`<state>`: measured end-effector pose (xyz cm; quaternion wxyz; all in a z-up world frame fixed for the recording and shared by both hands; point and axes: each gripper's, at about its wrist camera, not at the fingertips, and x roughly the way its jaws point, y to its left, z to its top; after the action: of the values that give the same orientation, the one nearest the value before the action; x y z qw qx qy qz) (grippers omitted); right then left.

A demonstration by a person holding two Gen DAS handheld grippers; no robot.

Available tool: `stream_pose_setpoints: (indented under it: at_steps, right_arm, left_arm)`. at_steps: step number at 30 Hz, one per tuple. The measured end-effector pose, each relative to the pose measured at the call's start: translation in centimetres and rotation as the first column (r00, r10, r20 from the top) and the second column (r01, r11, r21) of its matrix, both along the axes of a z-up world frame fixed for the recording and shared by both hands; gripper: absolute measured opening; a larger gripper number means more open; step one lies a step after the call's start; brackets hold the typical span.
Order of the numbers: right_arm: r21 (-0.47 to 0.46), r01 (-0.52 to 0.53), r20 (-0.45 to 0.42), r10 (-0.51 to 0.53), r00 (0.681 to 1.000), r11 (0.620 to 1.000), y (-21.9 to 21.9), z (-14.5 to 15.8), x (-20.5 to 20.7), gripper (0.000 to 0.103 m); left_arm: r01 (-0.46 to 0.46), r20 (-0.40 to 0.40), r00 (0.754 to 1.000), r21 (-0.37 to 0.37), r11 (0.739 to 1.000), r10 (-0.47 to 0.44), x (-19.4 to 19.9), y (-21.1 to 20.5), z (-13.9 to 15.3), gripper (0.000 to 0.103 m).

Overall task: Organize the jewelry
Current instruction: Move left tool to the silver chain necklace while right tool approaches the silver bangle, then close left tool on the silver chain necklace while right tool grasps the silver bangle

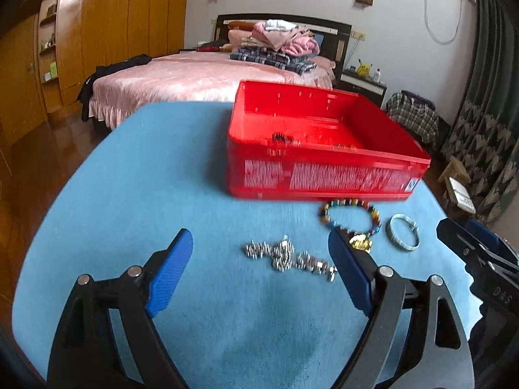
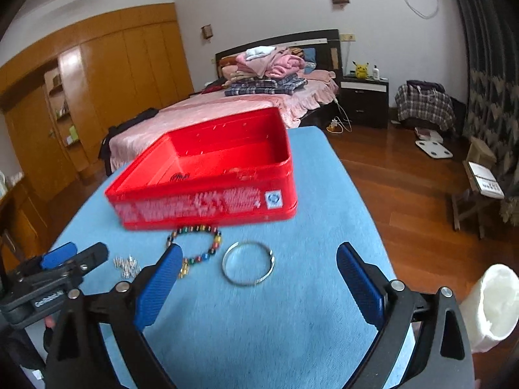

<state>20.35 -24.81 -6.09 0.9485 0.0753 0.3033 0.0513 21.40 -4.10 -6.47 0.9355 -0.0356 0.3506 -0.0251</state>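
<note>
A red box [image 1: 324, 149] [image 2: 207, 188] stands open on the blue table [image 1: 146, 178] [image 2: 324, 210], with a dark item [image 1: 280, 136] [image 2: 178, 176] inside. In front of it lie a silver chain [image 1: 285, 256] [image 2: 127, 266], a coloured bead bracelet [image 1: 350, 218] [image 2: 198, 243] with a gold charm [image 1: 360, 243], and a silver bangle [image 1: 404, 231] [image 2: 248, 265]. My left gripper [image 1: 259, 246] is open, its fingers on either side of the chain. My right gripper [image 2: 258, 259] is open around the bangle; it also shows at the right edge of the left wrist view [image 1: 467, 236].
Beyond the table are a pink bed [image 1: 201, 74] [image 2: 227, 107] with folded clothes, wooden wardrobes [image 1: 97, 32], a nightstand [image 2: 365, 97] and a small stool [image 2: 480, 178]. A white sleeve cuff [image 2: 493, 304] shows at the right.
</note>
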Motion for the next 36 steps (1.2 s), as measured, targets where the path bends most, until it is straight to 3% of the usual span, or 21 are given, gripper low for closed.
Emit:
stream_pose_setpoints:
  at_steps: [15, 30, 36]
  right_arm:
    - [0.037, -0.002, -0.026, 0.003, 1.0, 0.999, -0.5, -1.2, -0.1, 0.094]
    - [0.037, -0.004, -0.033, 0.005, 0.999, 0.999, -0.5, -1.3, 0.0, 0.094]
    - [0.037, -0.002, -0.041, 0.004, 0.999, 0.999, -0.4, -1.5, 0.0, 0.094]
  left_arm:
    - [-0.001, -0.101, 0.995, -0.022, 1.0, -0.002, 1.1, 0.0, -2.5, 0.078]
    - [-0.012, -0.133, 0.991, -0.022, 1.0, 0.009, 2.1, -0.1, -2.7, 0.078]
    - [0.011, -0.133, 0.991, -0.024, 1.0, -0.014, 2.2, -0.5, -2.7, 0.066]
